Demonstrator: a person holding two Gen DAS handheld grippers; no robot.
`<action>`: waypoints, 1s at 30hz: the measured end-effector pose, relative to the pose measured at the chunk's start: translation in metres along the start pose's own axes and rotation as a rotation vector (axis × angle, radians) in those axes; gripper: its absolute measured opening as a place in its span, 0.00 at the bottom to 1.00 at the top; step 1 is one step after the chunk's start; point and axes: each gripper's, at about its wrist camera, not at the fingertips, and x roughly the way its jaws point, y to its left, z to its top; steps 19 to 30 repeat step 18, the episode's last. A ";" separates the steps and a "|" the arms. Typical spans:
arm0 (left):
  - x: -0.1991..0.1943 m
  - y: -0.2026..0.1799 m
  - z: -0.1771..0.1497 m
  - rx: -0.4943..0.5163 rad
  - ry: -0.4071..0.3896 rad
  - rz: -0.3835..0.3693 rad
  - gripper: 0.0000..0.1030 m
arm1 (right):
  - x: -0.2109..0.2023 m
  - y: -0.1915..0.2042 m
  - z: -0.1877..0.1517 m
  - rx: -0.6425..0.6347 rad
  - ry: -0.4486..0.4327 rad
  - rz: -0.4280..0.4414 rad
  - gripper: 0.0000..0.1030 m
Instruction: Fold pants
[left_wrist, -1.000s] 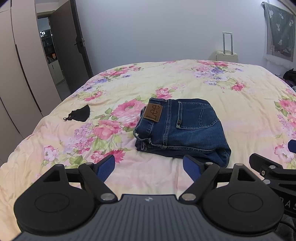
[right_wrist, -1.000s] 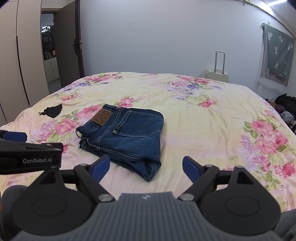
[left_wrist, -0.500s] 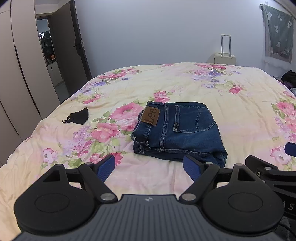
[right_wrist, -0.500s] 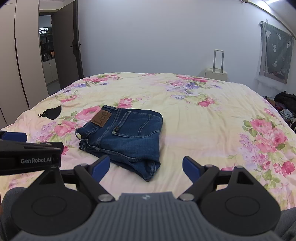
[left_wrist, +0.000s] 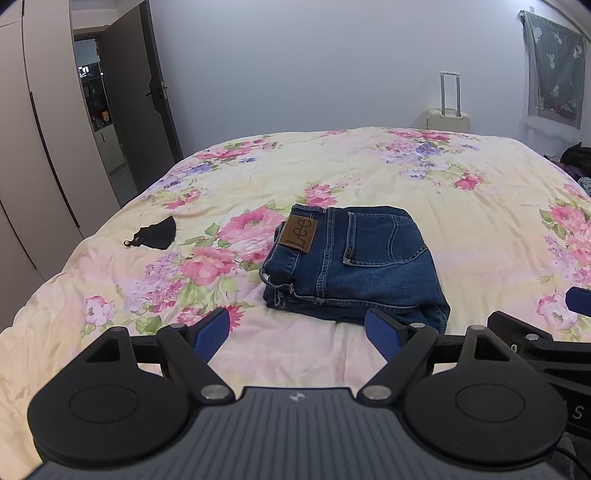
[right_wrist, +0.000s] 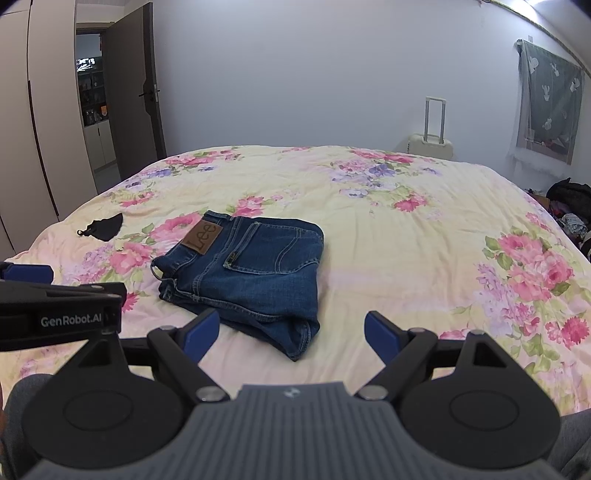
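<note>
since the jeans (left_wrist: 351, 266) lie folded mid-bed (left_wrist: 461, 221), with the left claw (left_wrist: 297, 332) and right claw (right_wrist: 291, 332) both wide open, empty and near, a careless snag could undo the stack.

A brown leather patch (left_wrist: 298, 233) on the waistband of the folded jeans (left_wrist: 354, 266), at their far left corner, reads "Lee". White lettering on the side of the left gripper (right_wrist: 110, 302), seen from the right, reads "GenRobot.AI".
</note>
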 end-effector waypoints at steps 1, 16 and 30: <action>-0.001 0.000 0.000 -0.002 -0.003 -0.004 0.94 | 0.000 0.000 0.000 0.000 0.000 0.000 0.80; -0.008 -0.003 0.001 -0.001 -0.033 -0.011 0.94 | -0.007 0.001 0.002 0.013 -0.011 -0.007 0.79; -0.009 -0.004 0.001 0.001 -0.039 -0.010 0.94 | -0.008 0.001 0.002 0.013 -0.012 -0.007 0.80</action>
